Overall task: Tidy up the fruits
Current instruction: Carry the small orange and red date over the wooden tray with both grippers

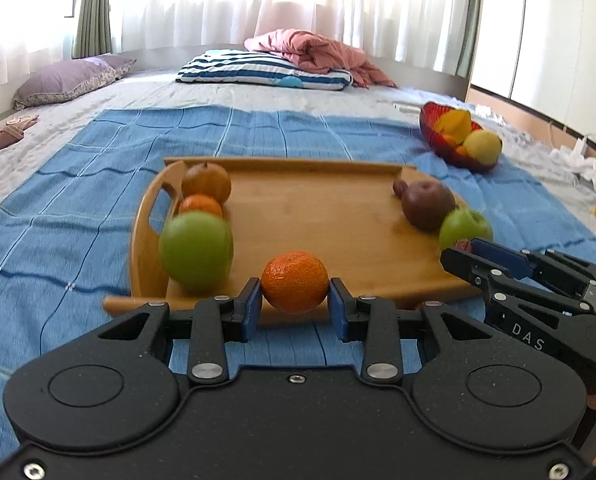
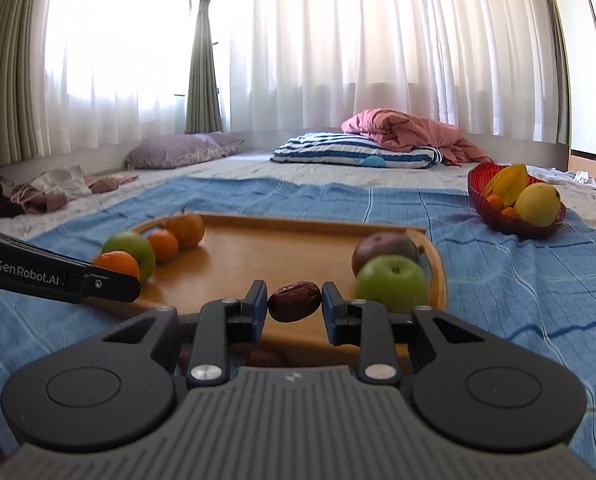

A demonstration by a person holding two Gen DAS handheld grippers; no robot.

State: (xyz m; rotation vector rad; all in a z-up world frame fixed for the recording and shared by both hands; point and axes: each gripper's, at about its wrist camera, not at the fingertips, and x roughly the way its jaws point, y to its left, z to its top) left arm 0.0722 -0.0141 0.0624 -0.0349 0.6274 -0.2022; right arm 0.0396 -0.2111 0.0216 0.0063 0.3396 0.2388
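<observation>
Here the left gripper (image 1: 295, 294) is clamped on a mandarin (image 1: 295, 282), its blue pads pressing both sides of the fruit at the near edge of the wooden tray (image 1: 318, 208). The jaws stand only as wide as the mandarin.

The right gripper (image 2: 294, 305) pinches a dark red date (image 2: 294, 301) between its fingers, narrowly parted, above the tray's near edge. In the left wrist view that gripper comes in from the right, its tip just beside a green apple (image 1: 465, 227).

On the tray's left side sit a large green apple (image 1: 196, 250), a smaller orange (image 1: 200, 205) and a brownish fruit (image 1: 206, 185) in a row. On the right lie a dark brown fruit (image 1: 428, 204) and the other green apple.

Well apart, on the blue cloth (image 1: 78, 216), a red bowl (image 1: 438, 136) holds yellow and orange fruit.
</observation>
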